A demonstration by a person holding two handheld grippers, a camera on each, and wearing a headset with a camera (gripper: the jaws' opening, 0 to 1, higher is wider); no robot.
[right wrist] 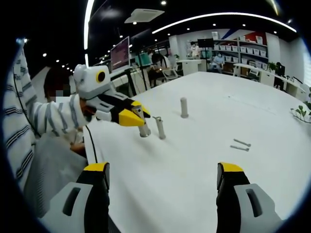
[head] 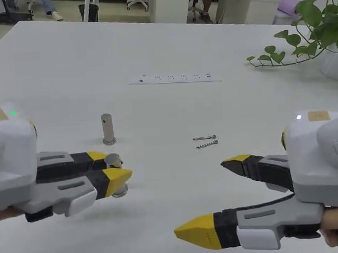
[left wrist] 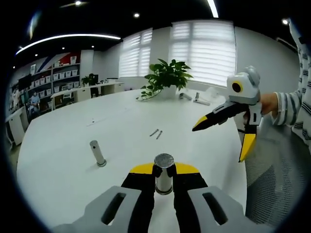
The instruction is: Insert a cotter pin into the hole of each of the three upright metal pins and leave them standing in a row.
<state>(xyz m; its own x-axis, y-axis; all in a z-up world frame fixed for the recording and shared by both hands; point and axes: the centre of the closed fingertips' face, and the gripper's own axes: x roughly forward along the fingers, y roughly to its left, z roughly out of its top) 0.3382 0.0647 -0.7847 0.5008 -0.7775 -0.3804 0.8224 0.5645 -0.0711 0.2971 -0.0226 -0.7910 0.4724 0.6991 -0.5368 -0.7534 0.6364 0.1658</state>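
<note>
My left gripper [head: 117,167] is shut on an upright metal pin [left wrist: 164,174], whose round top shows between the yellow tips. A second metal pin [head: 107,129] stands free on the white table further back. In the right gripper view a third pin [right wrist: 159,127] stands just beyond the held one [right wrist: 144,128]. Two cotter pins [head: 205,141] lie side by side mid-table. My right gripper [head: 211,196] hovers open at the lower right, nothing between its jaws, short of the cotter pins [right wrist: 240,144].
A white power strip [head: 175,78] lies flat further back on the table [head: 71,69]. A potted plant [head: 316,25] trails leaves over the far right corner. Chairs and people stand beyond the far edge.
</note>
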